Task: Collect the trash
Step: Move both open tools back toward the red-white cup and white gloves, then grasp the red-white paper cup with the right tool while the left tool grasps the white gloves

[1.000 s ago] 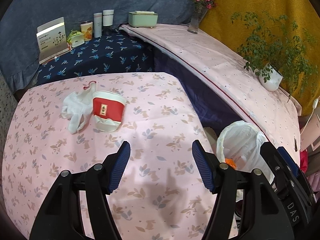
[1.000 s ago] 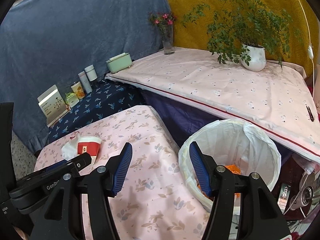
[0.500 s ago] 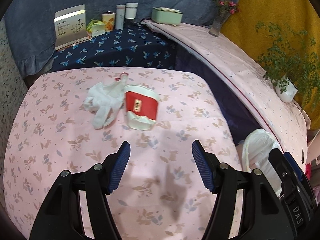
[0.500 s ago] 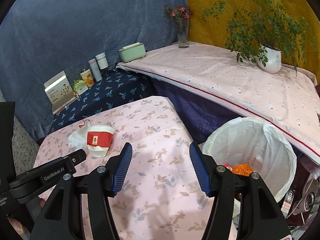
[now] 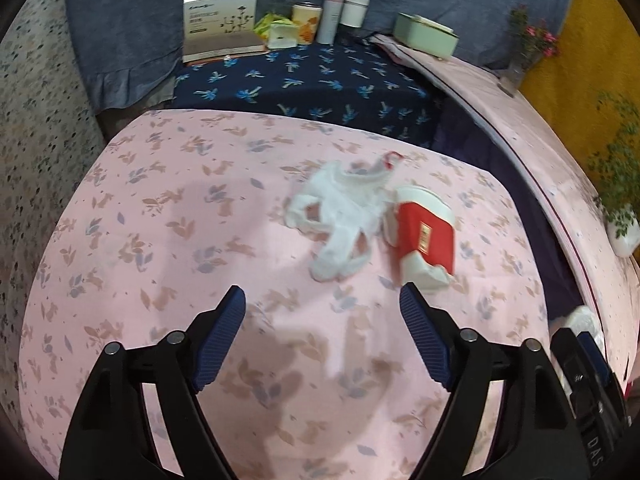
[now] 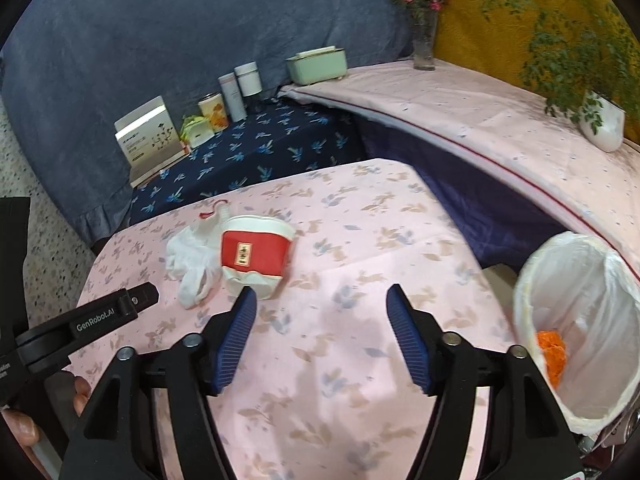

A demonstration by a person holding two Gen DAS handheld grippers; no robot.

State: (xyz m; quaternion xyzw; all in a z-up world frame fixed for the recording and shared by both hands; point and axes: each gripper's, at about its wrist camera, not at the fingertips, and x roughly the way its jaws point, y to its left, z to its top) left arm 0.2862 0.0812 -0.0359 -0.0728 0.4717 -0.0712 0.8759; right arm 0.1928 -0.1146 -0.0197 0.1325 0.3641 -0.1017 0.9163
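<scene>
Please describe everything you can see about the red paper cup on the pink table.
The red paper cup lies on its side on the pink flowered cloth. It looks like white paper with a red sleeve carrying a small label. Its body looks crushed and its rim bent. A crumpled white glove lies against it. Neither tongs touch it.

A home: cloth-draped tables [image 6: 360, 240], potted plant [image 6: 600, 120], flower vase [image 6: 424, 48].

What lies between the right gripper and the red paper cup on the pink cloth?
Nothing: in the right wrist view only bare pink cloth separates the right gripper, its empty jaws opening, from the red paper cup. The white glove lies beside the cup.
</scene>
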